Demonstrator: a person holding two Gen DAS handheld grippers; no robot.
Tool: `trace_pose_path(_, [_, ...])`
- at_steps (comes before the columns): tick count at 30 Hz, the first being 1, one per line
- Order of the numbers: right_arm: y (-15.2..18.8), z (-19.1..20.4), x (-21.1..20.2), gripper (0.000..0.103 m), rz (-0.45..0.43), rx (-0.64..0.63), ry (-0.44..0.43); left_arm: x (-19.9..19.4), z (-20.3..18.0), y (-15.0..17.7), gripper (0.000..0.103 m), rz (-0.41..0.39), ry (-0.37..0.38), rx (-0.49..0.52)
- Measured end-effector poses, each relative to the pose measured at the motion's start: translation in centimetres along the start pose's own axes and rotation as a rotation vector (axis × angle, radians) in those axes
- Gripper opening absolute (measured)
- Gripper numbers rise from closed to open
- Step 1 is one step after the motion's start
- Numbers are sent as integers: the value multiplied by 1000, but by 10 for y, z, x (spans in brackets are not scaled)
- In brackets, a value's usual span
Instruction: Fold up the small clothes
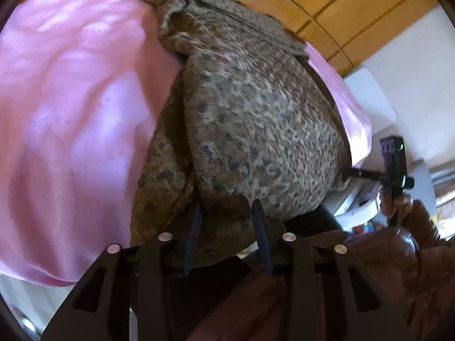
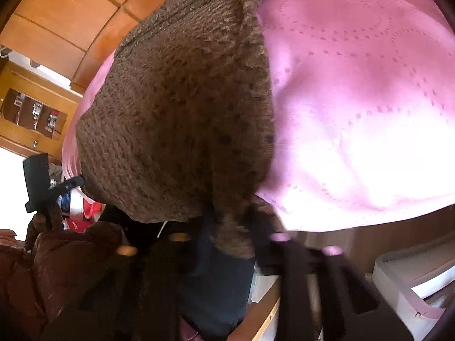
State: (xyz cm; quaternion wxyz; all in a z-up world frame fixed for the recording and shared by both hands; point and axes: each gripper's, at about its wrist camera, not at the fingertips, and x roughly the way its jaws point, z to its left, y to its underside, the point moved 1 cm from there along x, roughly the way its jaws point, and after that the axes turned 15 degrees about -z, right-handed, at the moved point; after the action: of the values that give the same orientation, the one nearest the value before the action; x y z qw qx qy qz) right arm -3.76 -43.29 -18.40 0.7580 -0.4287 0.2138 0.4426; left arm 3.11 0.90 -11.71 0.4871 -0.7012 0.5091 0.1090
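Left tool (image 1: pixel 227 213) stands slightly parted around the leopard-print garment (image 1: pixel 250 113); right tool (image 2: pixel 227 213) pinches it.

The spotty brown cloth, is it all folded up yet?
Not quite. Done: the spotty brown cloth lies on the pink cover with one layer lapped over another. In hand: the right tool is shut on its near corner, the left tool stands open at the near edge. Left: the far end is bunched, so smoothing and probably another fold.
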Motion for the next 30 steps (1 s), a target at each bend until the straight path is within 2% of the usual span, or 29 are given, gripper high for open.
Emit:
trace_pose_path(1, [-1, 2, -5, 5, -13, -3, -5, -3, -3, -2, 3, -6, 21, 4])
trace_pose_path(2, [-4, 6, -13, 5, -27, -14, -15, -8, -6, -6, 3, -25, 65, -8])
trace_pose_path(5, [-15, 26, -46, 5, -89, -66, -57, -47, -29, -24, 3, -149, 267, -15])
trace_pose_path(9, [-33, 54, -109, 4, -228, -141, -128, -107, -48, -48, 0, -330, 488, -74])
trace_pose_path(11, [-35, 55, -116, 4, -238, -160, -109, -112, -46, -49, 0, -349, 474, -70])
trace_pose_path(13, [-33, 48, -106, 4, -207, -150, -90, -98, -35, -42, 0, -310, 405, -88])
trace_pose_path(14, [-30, 46, -97, 4, -186, -137, -78, -87, -27, -39, 0, -282, 356, -100])
trace_pose_path(15, [-26, 45, -86, 4, -158, -136, -57, -74, -17, -32, 0, -243, 274, -106])
trace_pose_path(17, [-20, 42, -76, 4, -127, -137, -38, -55, -2, -21, 0, -187, 193, -155])
trace_pose_path(19, [-18, 42, -76, 5, -125, -129, -29, -43, 5, -12, 0, -157, 91, -158])
trace_pose_path(20, [-21, 43, -79, 5, -133, -123, -32, -41, 5, -12, 5, -145, 91, -156])
trace_pose_path(21, [-26, 47, -83, 5, -146, -125, -38, -42, 3, -13, 16, -139, 97, -140])
trace_pose_path(22, [-28, 51, -87, 5, -161, -131, -46, -41, -3, -14, 48, -140, 90, -112])
trace_pose_path(23, [-31, 53, -93, 5, -176, -134, -57, -40, -11, -15, 75, -148, 77, -74])
trace_pose_path(24, [-35, 59, -97, 5, -194, -140, -71, -37, -21, -17, 77, -160, 63, -18])
trace_pose_path(26, [-40, 67, -103, 5, -222, -156, -82, -21, -32, -21, 77, -130, 82, 38])
trace_pose_path(28, [-47, 75, -109, 5, -249, -164, -95, 0, -32, -21, 77, -88, 56, 56])
trace_pose_path(30, [-51, 80, -113, 5, -271, -174, -105, 24, -31, -20, 74, -34, 64, 57])
